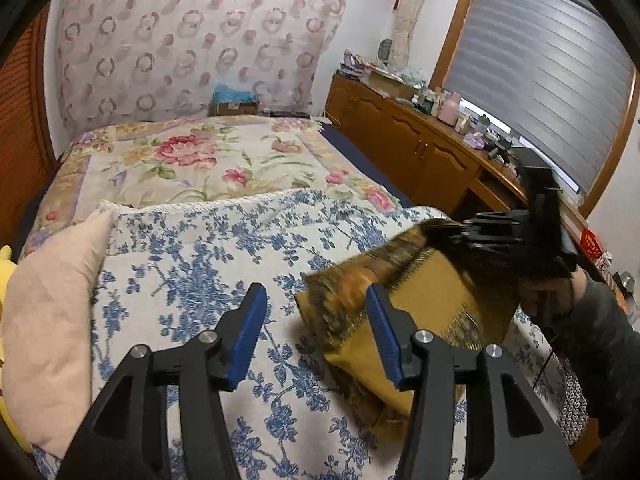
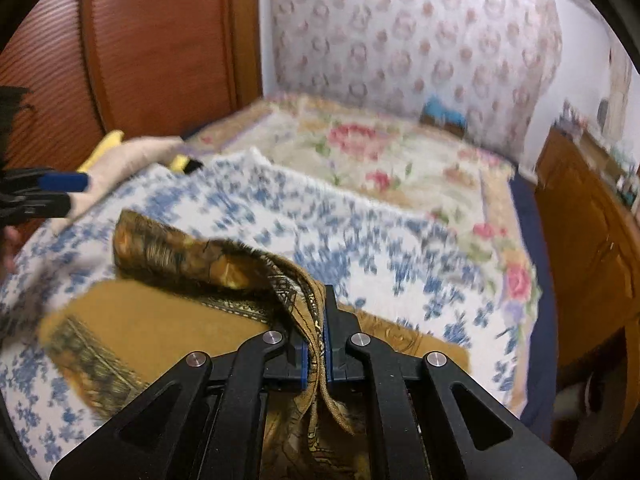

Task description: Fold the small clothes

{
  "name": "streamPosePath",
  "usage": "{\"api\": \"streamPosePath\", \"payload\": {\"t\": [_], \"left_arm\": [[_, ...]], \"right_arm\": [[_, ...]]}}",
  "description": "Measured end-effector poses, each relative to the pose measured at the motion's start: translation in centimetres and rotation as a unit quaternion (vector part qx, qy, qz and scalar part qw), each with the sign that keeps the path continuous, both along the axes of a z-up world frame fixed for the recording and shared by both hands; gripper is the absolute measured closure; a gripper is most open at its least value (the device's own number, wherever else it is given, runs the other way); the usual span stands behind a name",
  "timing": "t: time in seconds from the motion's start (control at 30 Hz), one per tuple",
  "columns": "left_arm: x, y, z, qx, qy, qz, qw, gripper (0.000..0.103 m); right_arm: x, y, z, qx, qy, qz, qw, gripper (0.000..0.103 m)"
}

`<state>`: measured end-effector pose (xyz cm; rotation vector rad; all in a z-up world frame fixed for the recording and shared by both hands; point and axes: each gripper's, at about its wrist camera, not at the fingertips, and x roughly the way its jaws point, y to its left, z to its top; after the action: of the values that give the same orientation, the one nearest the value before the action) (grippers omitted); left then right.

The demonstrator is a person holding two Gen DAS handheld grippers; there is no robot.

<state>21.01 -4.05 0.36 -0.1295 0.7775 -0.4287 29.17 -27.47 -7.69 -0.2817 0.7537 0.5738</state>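
A mustard-yellow cloth with a dark patterned border [image 1: 424, 304] lies partly folded on the blue-and-white floral bedspread [image 1: 192, 264]. My left gripper [image 1: 316, 320] is open and empty, hovering just left of the cloth, its right finger over the cloth's edge. My right gripper [image 2: 316, 344] is shut on a bunched corner of the cloth [image 2: 168, 328] and lifts it above the rest. The right gripper also shows in the left wrist view [image 1: 480, 232], blurred, holding the cloth's far corner. The left gripper shows at the left edge of the right wrist view [image 2: 60, 188].
A pale pink pillow [image 1: 52, 312] lies at the bed's left edge. A rose-patterned quilt [image 1: 208, 160] covers the far bed. A wooden cabinet [image 1: 424, 148] with bottles and clutter runs along the right under a window with blinds. A wooden headboard [image 2: 132, 48] stands at the left.
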Motion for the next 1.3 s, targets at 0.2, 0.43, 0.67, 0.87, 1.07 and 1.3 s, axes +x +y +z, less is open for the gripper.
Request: {"api": "streamPosePath", "payload": {"t": [0.2,0.43,0.67,0.87,1.07,1.3], "left_arm": [[1.2,-1.9,-1.8,0.013,0.026,-0.025,0.9993,0.052],[2.9,-2.9,-3.9,0.027,0.05,-0.039,0.9976,0.052],[5.7,-2.8,-5.6,0.033,0.069,-0.034,0.9965,0.052],[7.3,-2.9,-5.6,0.045,0.061,-0.02,0.9969,0.052],[7.1,-2.4,-4.3,0.035,0.046,-0.008,0.9983,0.052],[4.6,-1.5,-2.3,0.02,0.027,-0.012,0.9994,0.052]], "right_arm": [[1.5,-0.4,-1.3,-0.013,0.026,-0.036,0.999,0.074],[-0.1,-3.7,3.0,0.01,-0.008,-0.078,0.997,0.051],[-2.5,-7.2,4.0,-0.006,-0.018,-0.111,0.994,0.046],[-3.5,-8.9,3.7,-0.024,-0.036,-0.145,0.989,0.046],[-2.2,-11.0,4.8,-0.045,-0.067,-0.203,0.976,0.046],[-3.7,-10.5,5.2,0.016,-0.047,-0.165,0.985,0.046]]}}
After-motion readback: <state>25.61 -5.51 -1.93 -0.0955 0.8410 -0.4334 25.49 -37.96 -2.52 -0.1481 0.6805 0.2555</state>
